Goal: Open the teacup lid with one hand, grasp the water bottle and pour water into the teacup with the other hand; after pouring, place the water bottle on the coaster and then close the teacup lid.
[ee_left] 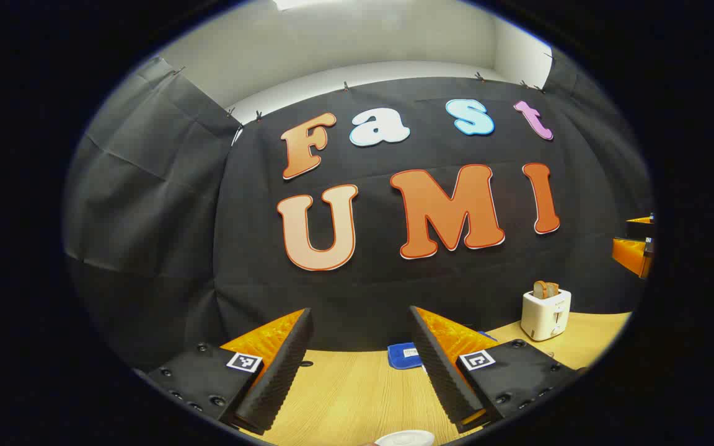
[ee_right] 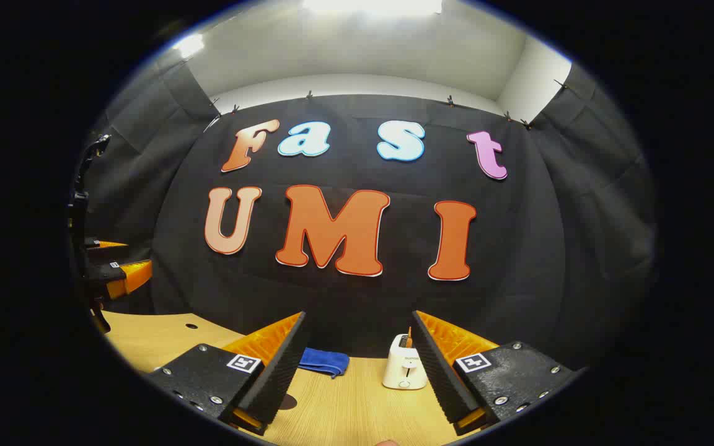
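The left hand-held gripper (ee_left: 360, 365) is held above the wooden table (ee_left: 357, 396) with its two ridged fingers spread wide apart and nothing between them. Past its fingers, near the table's far edge by the black cloth wall, lies a folded blue cloth (ee_left: 403, 355), and toward the far right corner stands a white toaster (ee_left: 545, 314) with slices of bread poking out of its top. At the very bottom of the left gripper view, at the table's near edge, a curved white rim (ee_left: 405, 438) just shows; it may belong to the teacup, but too little is visible to tell. The right hand-held gripper (ee_right: 357, 371) is also raised over the table, its fingers likewise parted and empty. Between them, near the far edge, sit the blue cloth and the toaster, close together but apart. The left hand-held gripper appears at the left edge of the right gripper view, well apart.
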The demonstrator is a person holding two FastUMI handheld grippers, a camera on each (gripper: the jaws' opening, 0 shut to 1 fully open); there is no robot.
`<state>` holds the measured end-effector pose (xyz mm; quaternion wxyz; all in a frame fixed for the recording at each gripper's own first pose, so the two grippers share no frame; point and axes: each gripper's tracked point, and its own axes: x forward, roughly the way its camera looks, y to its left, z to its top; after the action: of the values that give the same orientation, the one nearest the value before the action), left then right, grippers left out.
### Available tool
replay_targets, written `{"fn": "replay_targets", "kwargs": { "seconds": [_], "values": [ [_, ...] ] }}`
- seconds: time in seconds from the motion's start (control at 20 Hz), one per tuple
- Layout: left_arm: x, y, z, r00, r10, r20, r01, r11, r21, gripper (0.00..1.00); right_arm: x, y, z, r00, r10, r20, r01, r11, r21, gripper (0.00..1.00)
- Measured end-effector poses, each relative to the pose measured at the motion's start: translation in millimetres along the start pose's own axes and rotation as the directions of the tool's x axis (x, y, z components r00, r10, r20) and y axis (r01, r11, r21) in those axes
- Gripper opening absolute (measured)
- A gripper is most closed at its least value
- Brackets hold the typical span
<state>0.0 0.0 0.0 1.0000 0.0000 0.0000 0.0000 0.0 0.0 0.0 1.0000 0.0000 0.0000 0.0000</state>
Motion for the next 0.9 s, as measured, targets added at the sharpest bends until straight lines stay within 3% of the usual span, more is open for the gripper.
{"fn": "replay_targets", "kwargs": {
  "seconds": [0.05, 0.1, 0.25, 0.4, 0.5, 0.7, 0.75, 0.8, 0.9],
  "values": [
    [1, 2, -1, 1.000, 0.003, -0.001, -0.003, 1.000, -0.004, 0.96, 1, 3, -1, 1.000, 0.005, -0.002, -0.005, 1.000, 0.000, 0.98],
    [3, 3, -1, 1.000, 0.005, -0.003, -0.005, 1.000, -0.008, 0.99, 3, 3, -1, 1.000, 0.010, -0.003, -0.010, 1.000, -0.001, 0.98],
    [7, 7, -2, 1.000, 0.013, -0.006, -0.013, 1.000, -0.018, 0.96, 5, 5, 1, 1.000, 0.014, -0.005, -0.014, 1.000, -0.003, 0.98],
    [9, 10, -2, 1.000, 0.020, -0.004, -0.020, 0.999, -0.034, 0.99, 7, 9, 3, 1.000, 0.029, 0.002, -0.029, 1.000, 0.008, 0.98],
    [8, 9, -6, 1.000, 0.014, -0.012, -0.015, 0.999, -0.042, 0.96, 8, 9, 1, 0.999, 0.032, 0.000, -0.032, 0.999, 0.014, 0.98],
    [7, 8, -8, 1.000, 0.008, -0.025, -0.009, 0.999, -0.037, 0.99, 7, 9, -4, 0.999, 0.035, -0.021, -0.035, 0.999, 0.020, 0.98],
    [7, 7, -9, 1.000, 0.005, -0.025, -0.006, 0.999, -0.039, 0.96, 7, 8, -4, 0.999, 0.038, -0.024, -0.037, 0.999, 0.018, 0.98],
    [7, 6, -10, 1.000, 0.004, -0.026, -0.005, 0.999, -0.041, 0.99, 6, 8, -3, 0.999, 0.037, -0.024, -0.036, 0.999, 0.018, 0.98],
    [6, 2, -12, 0.999, -0.008, -0.032, 0.006, 0.999, -0.044, 0.96, 4, 10, -3, 0.999, 0.044, -0.021, -0.044, 0.999, 0.016, 0.98]
  ]
}}
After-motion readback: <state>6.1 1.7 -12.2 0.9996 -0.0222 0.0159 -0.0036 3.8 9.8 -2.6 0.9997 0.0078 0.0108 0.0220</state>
